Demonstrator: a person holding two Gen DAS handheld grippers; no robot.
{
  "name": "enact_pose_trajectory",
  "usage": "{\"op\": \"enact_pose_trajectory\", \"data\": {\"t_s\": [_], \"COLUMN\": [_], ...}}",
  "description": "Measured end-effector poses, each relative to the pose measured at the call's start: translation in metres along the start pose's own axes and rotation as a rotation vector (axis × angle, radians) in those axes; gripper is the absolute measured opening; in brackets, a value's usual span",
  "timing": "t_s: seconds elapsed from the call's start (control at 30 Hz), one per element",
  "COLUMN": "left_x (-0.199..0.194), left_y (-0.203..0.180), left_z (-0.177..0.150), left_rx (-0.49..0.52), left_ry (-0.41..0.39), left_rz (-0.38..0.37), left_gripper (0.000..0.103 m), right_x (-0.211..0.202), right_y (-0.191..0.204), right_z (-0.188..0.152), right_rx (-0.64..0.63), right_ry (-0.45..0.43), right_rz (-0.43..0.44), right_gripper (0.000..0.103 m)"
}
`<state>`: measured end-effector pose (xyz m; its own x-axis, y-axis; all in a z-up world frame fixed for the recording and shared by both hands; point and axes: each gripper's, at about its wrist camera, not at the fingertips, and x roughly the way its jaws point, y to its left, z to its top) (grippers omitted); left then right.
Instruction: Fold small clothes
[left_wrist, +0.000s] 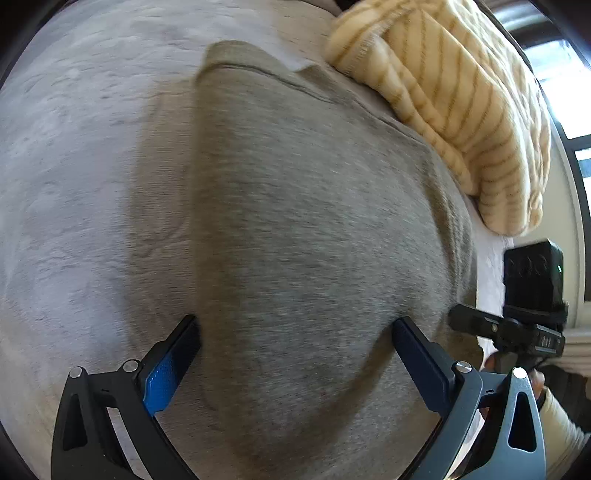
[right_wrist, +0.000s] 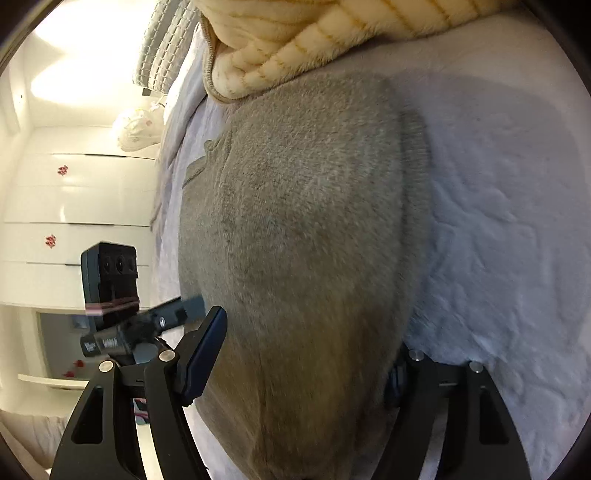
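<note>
A grey knitted garment (left_wrist: 314, 221) lies flat on the pale bed cover (left_wrist: 74, 184), its hemmed edge toward the top. My left gripper (left_wrist: 297, 343) is open just above it, jaws spread wide, and its blue-padded finger (left_wrist: 166, 373) sits at the garment's left edge. In the right wrist view the same garment (right_wrist: 303, 221) fills the middle and bulges up between the spread jaws of my right gripper (right_wrist: 303, 365). The garment's edge partly hides its right finger (right_wrist: 395, 380). I see no pad pressing on the cloth.
A cream blanket with tan stripes (left_wrist: 461, 92) is heaped on the garment's far end (right_wrist: 314, 37). The right gripper's camera block (left_wrist: 532, 280) and a hand are at the right edge. White wardrobe doors (right_wrist: 74, 192), a quilted pillow (right_wrist: 166, 37) and a window (left_wrist: 565, 74) border the bed.
</note>
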<state>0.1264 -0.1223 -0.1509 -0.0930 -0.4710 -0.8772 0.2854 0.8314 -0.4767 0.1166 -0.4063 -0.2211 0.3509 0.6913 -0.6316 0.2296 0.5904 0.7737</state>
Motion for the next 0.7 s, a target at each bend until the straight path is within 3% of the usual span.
{"op": "enact_pose_trajectory", "data": {"t_s": [0.03, 0.1, 0.17, 0.3, 0.33, 0.47, 0.7], "left_x": [0.001, 0.001, -0.006, -0.027, -0.033, -0.061, -0.104], "left_y": [-0.002, -0.011, -0.019, -0.021, -0.022, -0.018, -0.017], "left_z": [0.0, -0.002, -0.01, -0.02, -0.02, -0.03, -0.062], "left_rx": [0.011, 0.045, 0.095, 0.118, 0.113, 0.106, 0.158], "left_ry": [0.004, -0.001, -0.032, -0.082, -0.087, -0.105, -0.111], "left_rz": [-0.002, -0.005, 0.036, 0.036, 0.026, -0.034, -0.071], "left_gripper": [0.102, 0.095, 0.085, 0.056, 0.054, 0.052, 0.052], "right_x": [0.001, 0.002, -0.001, -0.008, -0.008, -0.011, -0.007], "right_y": [0.0, 0.004, 0.007, 0.025, 0.032, 0.054, 0.107], "right_z": [0.001, 0.001, -0.001, -0.009, -0.011, -0.021, -0.056], "right_rx": [0.007, 0.011, 0.035, 0.05, 0.055, 0.083, 0.088], "right_ry": [0.003, 0.002, -0.011, -0.036, -0.04, -0.063, -0.071], "right_rz": [0.003, 0.002, 0.031, 0.103, 0.122, 0.183, 0.199], "right_gripper": [0.072, 0.039, 0.033, 0.032, 0.032, 0.032, 0.032]}}
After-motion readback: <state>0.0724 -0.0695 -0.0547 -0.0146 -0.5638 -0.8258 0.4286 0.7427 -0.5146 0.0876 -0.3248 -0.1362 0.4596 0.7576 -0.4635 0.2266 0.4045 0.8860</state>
